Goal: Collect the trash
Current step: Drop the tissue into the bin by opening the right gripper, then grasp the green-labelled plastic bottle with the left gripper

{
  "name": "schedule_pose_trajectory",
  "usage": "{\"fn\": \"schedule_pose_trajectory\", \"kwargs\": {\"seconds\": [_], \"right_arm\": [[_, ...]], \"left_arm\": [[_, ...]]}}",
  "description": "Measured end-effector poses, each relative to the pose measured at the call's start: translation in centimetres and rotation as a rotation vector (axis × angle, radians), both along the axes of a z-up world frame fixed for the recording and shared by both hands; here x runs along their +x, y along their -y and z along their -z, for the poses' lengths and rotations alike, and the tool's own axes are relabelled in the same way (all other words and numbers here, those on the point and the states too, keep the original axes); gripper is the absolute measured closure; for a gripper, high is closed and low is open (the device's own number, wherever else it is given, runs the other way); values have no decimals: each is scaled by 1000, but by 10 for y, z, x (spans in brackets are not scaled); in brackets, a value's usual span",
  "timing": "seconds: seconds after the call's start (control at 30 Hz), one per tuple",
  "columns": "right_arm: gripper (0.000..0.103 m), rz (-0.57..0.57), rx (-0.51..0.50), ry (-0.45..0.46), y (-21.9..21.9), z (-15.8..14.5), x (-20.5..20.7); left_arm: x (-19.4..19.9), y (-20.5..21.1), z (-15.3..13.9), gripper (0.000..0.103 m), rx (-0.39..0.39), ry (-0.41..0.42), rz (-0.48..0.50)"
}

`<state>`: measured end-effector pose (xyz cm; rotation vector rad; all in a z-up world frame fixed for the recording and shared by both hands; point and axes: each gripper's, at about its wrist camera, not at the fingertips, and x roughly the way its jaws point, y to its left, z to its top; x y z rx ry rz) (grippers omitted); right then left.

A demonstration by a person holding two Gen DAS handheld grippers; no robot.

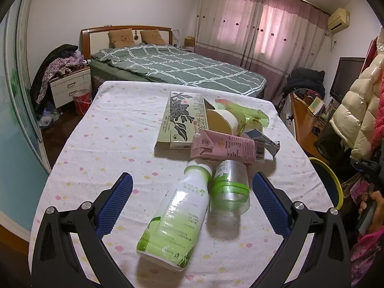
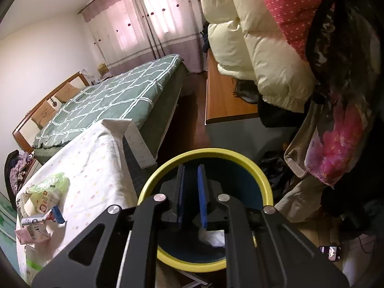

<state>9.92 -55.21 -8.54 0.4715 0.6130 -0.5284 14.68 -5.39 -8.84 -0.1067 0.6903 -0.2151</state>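
Tablecloth-covered table (image 1: 115,124) carries the whole heap of trash, and beside its right edge stands the yellow-rimmed bin (image 2: 240,158), dark blue inside, with something white already lying at its bottom. Largest of the rubbish is the long flower-printed box (image 1: 178,117) toward the far side, with a roll of tape (image 1: 225,120) and a green plastic wrapper (image 1: 242,110) just beyond it and a pink carton (image 1: 225,147) lying across its near end. Nearest are two bottles lying on their sides, touching: the white-and-green bottle (image 1: 177,216) and the clear bottle (image 1: 229,192) with a green label.

The left gripper (image 1: 192,192) hovers low over these two with its blue pads spread wide, both bottles between them (neither pad touches anything yet). The right gripper (image 2: 192,192) hangs over the bin mouth, its pads drawn close with a narrow gap and nothing visibly held.

My reading is that the left tongs are about to pick a bottle. To do it well, shift so that only one bottle sits between the pads, probably the white-and-green one, and close across its body near the middle; a round, smooth bottle may roll or squirt out if pinched near its tapered neck.
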Motion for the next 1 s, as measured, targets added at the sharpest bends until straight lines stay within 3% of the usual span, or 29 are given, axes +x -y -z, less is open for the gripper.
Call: {"fn": "schedule_pose_trajectory", "kwargs": {"seconds": [0.33,0.7,0.87,1.0], "right_arm": [[87,-44,11,-6,-19,3,5],[86,-106,10,-28,-45,5,19],[86,-117,6,-33,-51,5,21],[86,-122,6,-35,-52,5,23]], "left_arm": [[-8,-2,18,5,15,-47,52],[-14,-13,45,17,51,-91,96],[-8,-17,61,30,56,-143,119],[-10,-18,68,33,63,-156,135]]}}
